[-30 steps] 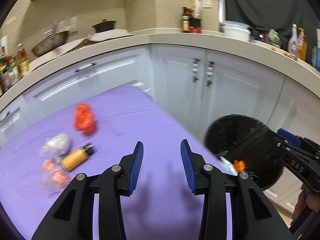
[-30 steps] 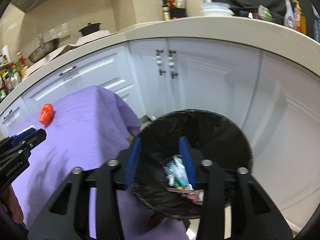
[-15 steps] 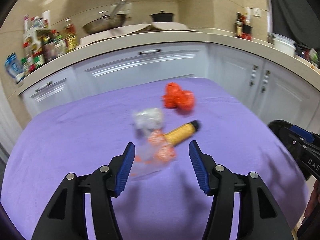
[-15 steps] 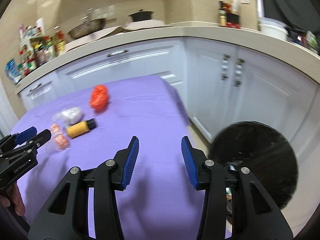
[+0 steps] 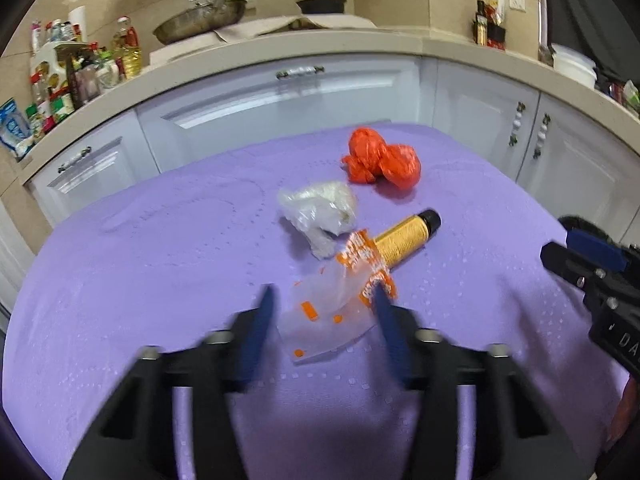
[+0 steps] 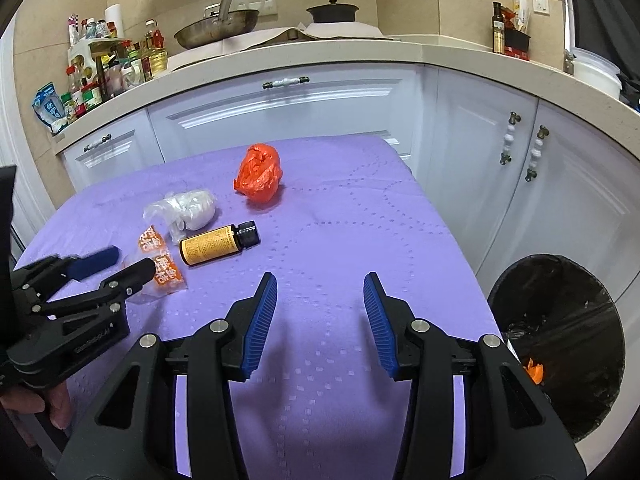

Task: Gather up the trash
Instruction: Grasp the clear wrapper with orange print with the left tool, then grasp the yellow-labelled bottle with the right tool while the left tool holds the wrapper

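While the left tool [image 5: 322, 300], jaws just closing, straddles the orange-printed wrapper [image 5: 340, 296] on the tabletop [image 5: 160, 240], pinch the film squarely; the right tool [image 6: 320, 300] stands spread, empty.

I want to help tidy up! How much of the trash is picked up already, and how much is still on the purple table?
Some trash already lies in the black bin. The left gripper has been closing around the orange-printed clear wrapper, not yet gripping it. The right gripper is open and empty. Still left: the yellow bottle, the white crumpled bag and the red crumpled bag.
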`<action>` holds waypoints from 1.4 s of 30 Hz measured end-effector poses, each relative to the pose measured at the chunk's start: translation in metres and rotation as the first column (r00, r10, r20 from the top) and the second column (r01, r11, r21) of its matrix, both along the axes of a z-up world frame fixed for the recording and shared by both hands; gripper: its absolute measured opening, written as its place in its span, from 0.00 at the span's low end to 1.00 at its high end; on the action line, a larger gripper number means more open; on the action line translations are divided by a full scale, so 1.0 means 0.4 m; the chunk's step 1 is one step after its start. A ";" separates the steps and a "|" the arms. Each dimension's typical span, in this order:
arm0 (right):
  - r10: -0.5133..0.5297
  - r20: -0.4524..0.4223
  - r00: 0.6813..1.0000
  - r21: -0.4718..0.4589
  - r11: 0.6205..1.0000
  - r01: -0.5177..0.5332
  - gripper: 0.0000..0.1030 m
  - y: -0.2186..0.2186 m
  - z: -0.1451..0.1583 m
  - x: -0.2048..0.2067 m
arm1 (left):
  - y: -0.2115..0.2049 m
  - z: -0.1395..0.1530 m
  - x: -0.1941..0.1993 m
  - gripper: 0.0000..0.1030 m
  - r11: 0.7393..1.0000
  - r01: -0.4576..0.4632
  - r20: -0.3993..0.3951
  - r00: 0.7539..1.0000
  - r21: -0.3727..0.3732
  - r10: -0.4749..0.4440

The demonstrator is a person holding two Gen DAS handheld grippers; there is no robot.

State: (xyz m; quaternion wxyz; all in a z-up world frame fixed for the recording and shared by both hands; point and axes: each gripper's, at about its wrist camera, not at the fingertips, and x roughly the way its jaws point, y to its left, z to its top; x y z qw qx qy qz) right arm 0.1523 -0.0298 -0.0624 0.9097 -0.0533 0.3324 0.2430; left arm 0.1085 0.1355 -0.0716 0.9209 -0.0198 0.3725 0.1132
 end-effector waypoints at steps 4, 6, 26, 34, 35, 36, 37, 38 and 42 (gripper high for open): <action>0.004 -0.007 1.000 -0.003 1.000 -0.004 0.43 0.007 -0.005 0.006 | 0.002 -0.004 -0.001 0.21 0.999 0.030 0.000 1.000 -0.030 -0.030; 0.008 -0.010 1.000 -0.004 1.000 -0.008 0.43 0.013 -0.007 0.009 | -0.002 -0.004 -0.004 0.17 0.999 0.037 0.001 0.999 -0.025 -0.037; 0.085 -0.035 0.996 -0.010 0.996 -0.085 0.60 0.207 0.001 0.010 | 0.158 0.040 -0.119 0.11 0.992 -0.124 0.060 0.991 0.009 0.123; 0.036 -0.085 0.996 -0.059 0.997 -0.041 0.67 0.297 -0.037 0.056 | 0.252 0.040 -0.157 0.11 0.983 -0.182 0.072 0.981 -0.007 0.182; 0.025 -0.094 0.995 -0.072 0.997 -0.032 0.67 0.305 -0.045 0.063 | 0.261 0.038 -0.160 0.11 0.983 -0.185 0.071 0.980 -0.011 0.185; 0.017 -0.109 0.994 -0.090 0.996 -0.026 0.67 0.313 -0.052 0.071 | 0.268 0.036 -0.162 0.11 0.982 -0.188 0.070 0.980 -0.014 0.188; 0.014 -0.115 0.993 -0.097 0.995 -0.026 0.67 0.314 -0.056 0.073 | 0.276 0.034 -0.164 0.11 0.982 -0.190 0.069 0.979 -0.021 0.191; 0.007 -0.118 0.993 -0.103 0.994 -0.020 0.68 0.312 -0.058 0.075 | 0.282 0.032 -0.166 0.11 0.981 -0.191 0.067 0.979 -0.027 0.192; -0.017 -0.112 0.994 -0.122 0.993 0.003 0.68 0.295 -0.059 0.076 | 0.291 0.025 -0.167 0.11 0.982 -0.183 0.065 0.980 -0.040 0.185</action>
